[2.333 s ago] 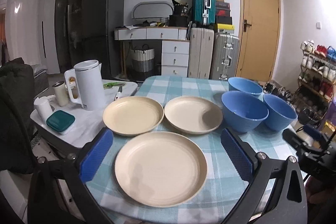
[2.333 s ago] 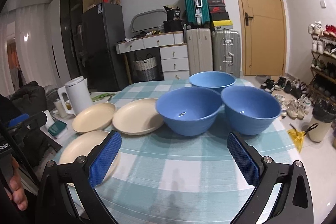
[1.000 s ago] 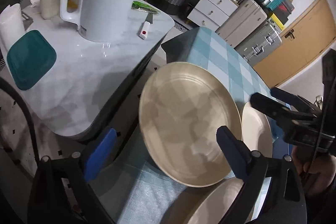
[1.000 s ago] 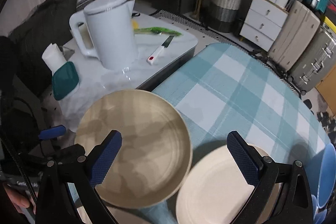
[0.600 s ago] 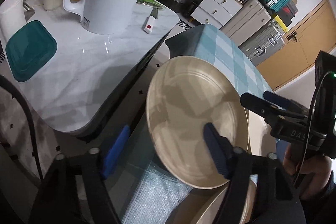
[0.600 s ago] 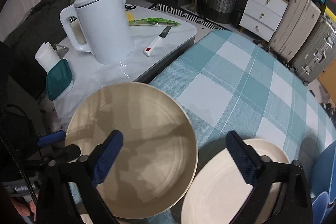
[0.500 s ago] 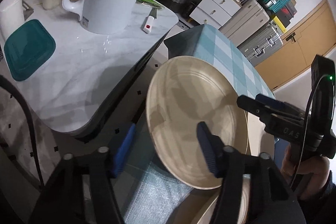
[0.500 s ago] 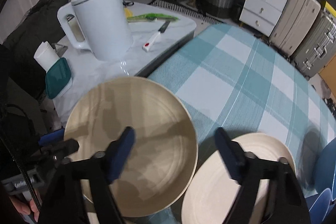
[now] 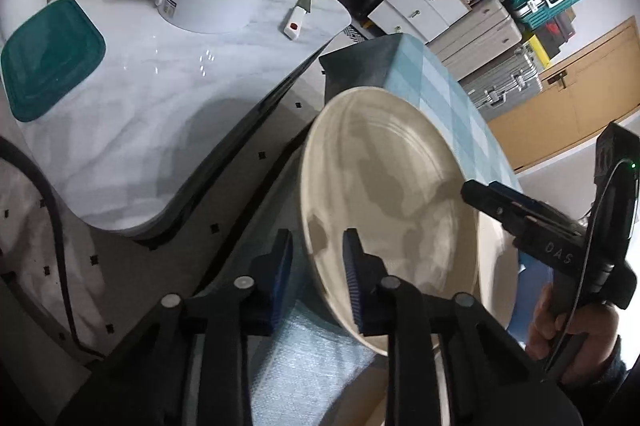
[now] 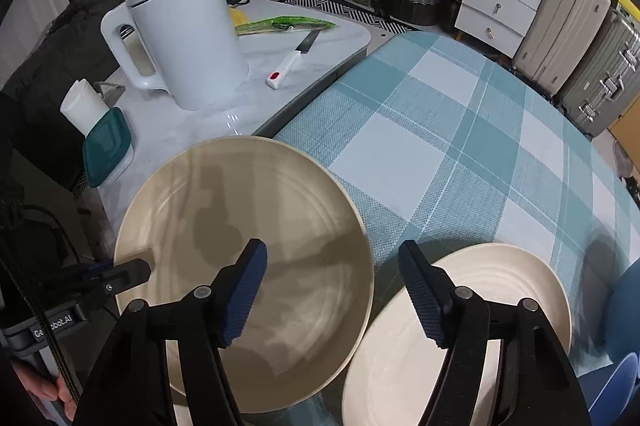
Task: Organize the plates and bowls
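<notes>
A cream plate (image 9: 392,194) (image 10: 248,246) is tilted up at the left edge of the checked tablecloth. My left gripper (image 9: 316,274) is shut on its near-left rim; its tip also shows in the right wrist view (image 10: 132,272). My right gripper (image 10: 332,282) is half open, its jaws straddling the plate's right rim, above it. A second cream plate (image 10: 472,306) lies flat to the right. A third plate's edge (image 10: 180,410) peeks out underneath. Blue bowls (image 10: 624,378) show at the lower right.
A white kettle (image 10: 188,38) stands on a marble side table (image 10: 260,98) to the left, with a knife (image 10: 292,58), a teal-lidded box (image 10: 106,146) and a paper roll (image 10: 80,104). Suitcases and drawers stand behind the checked table (image 10: 460,130).
My left gripper closed onto the plate's rim and tilted the plate up. My right gripper's jaws narrowed and moved closer over the plate's right rim.
</notes>
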`<state>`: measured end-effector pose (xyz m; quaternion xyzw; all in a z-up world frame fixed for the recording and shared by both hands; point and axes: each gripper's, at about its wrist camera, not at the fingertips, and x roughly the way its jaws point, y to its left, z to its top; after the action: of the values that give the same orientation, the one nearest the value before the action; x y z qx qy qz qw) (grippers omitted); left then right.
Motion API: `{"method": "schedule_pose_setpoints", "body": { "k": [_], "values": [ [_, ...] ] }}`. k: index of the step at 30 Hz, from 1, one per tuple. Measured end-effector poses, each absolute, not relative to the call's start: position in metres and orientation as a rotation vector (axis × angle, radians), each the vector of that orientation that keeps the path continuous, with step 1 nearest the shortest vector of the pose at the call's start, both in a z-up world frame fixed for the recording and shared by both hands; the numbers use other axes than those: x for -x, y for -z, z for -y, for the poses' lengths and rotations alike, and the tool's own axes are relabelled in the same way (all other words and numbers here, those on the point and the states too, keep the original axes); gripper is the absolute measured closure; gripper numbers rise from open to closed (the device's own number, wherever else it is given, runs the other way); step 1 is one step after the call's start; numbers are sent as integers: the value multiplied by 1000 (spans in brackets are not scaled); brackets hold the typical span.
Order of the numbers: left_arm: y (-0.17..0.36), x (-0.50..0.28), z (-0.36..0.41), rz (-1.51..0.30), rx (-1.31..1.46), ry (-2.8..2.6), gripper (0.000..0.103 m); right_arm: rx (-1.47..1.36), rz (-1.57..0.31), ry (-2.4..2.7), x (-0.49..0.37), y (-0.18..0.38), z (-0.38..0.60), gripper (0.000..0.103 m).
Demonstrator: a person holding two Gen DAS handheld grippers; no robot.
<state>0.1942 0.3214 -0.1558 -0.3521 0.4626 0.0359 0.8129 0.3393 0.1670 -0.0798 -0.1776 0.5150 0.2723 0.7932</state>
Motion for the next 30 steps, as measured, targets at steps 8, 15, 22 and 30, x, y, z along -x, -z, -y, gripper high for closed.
{"method": "schedule_pose_setpoints", "body": {
  "k": [8, 15, 22, 30],
  "values": [
    [160, -193, -321, -1009, 744, -76, 87, 414, -1123, -565, -339, 83, -164, 60],
    [160, -193, -323, -1005, 754, -62, 90, 418, -1138, -576, -341, 86, -167, 60],
    [157, -189, -323, -1011, 706, -94, 90, 470, -1153, -581, -341, 87, -178, 60],
    [159, -188, -326, -1006, 723, -96, 87, 447, -1186, -577, -343, 96, -176, 60]
  ]
}}
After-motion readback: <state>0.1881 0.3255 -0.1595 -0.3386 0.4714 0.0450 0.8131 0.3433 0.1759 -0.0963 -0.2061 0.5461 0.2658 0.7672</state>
